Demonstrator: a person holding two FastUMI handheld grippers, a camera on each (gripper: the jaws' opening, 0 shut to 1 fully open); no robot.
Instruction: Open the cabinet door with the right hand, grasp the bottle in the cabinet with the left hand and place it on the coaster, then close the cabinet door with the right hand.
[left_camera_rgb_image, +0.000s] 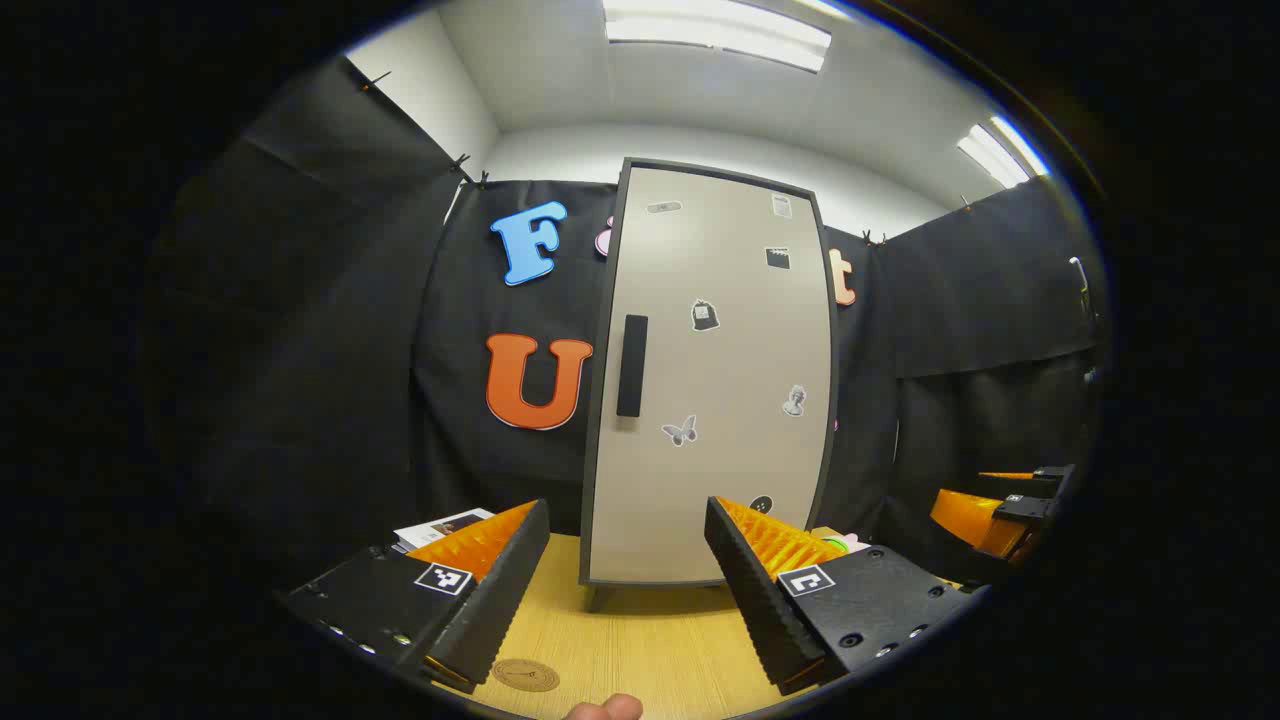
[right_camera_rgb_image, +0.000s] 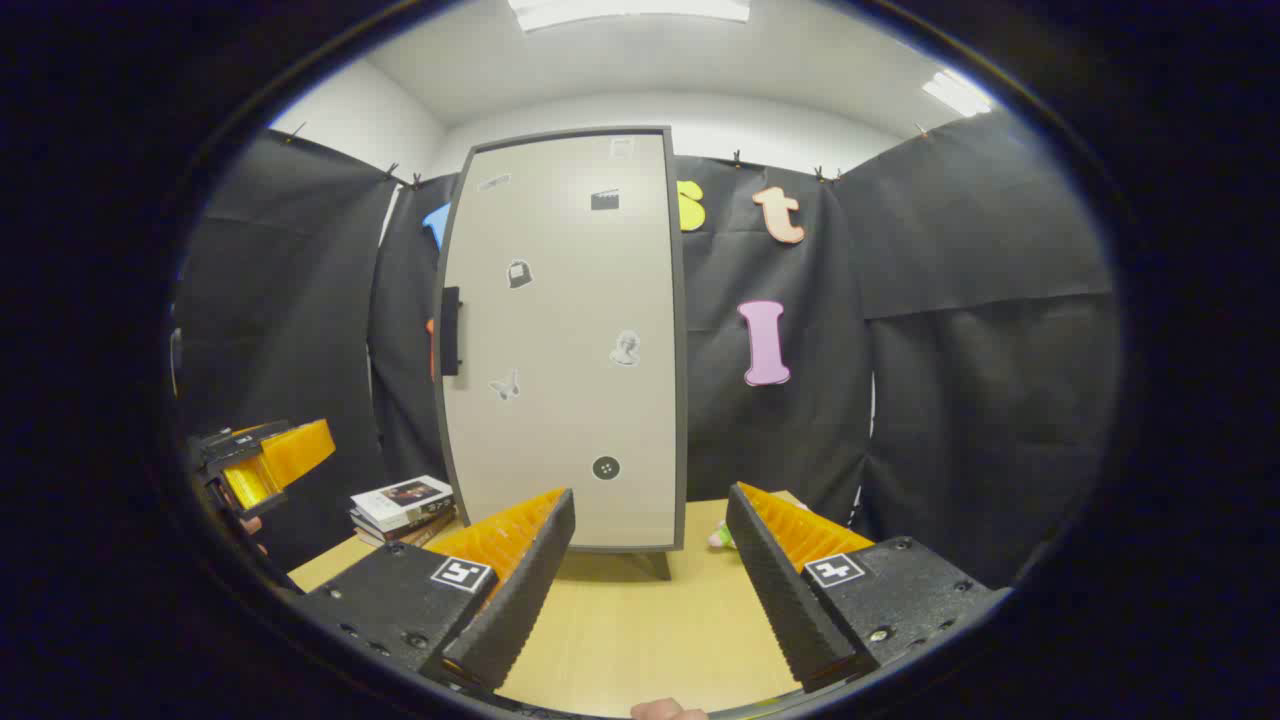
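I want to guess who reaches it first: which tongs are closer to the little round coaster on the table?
Left. The coaster lies on the table just below the left tongs, beside one finger. The right tongs hang off to the side, past the cabinet.

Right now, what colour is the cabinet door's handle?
Black, on the pale grey cabinet door; the handle shows best in the left gripper view.

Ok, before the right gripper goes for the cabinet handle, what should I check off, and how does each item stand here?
1. Cabinet door shut: ok, task not begun.
2. Handle unobstructed: ok.
3. Right gripper open, nothing between its fingers: ok.
4. Left gripper open, free for the bottle: ok.
5. Coaster bare on the table: ok.
6. Bottle inside the cabinet: cannot tell, door hides it.
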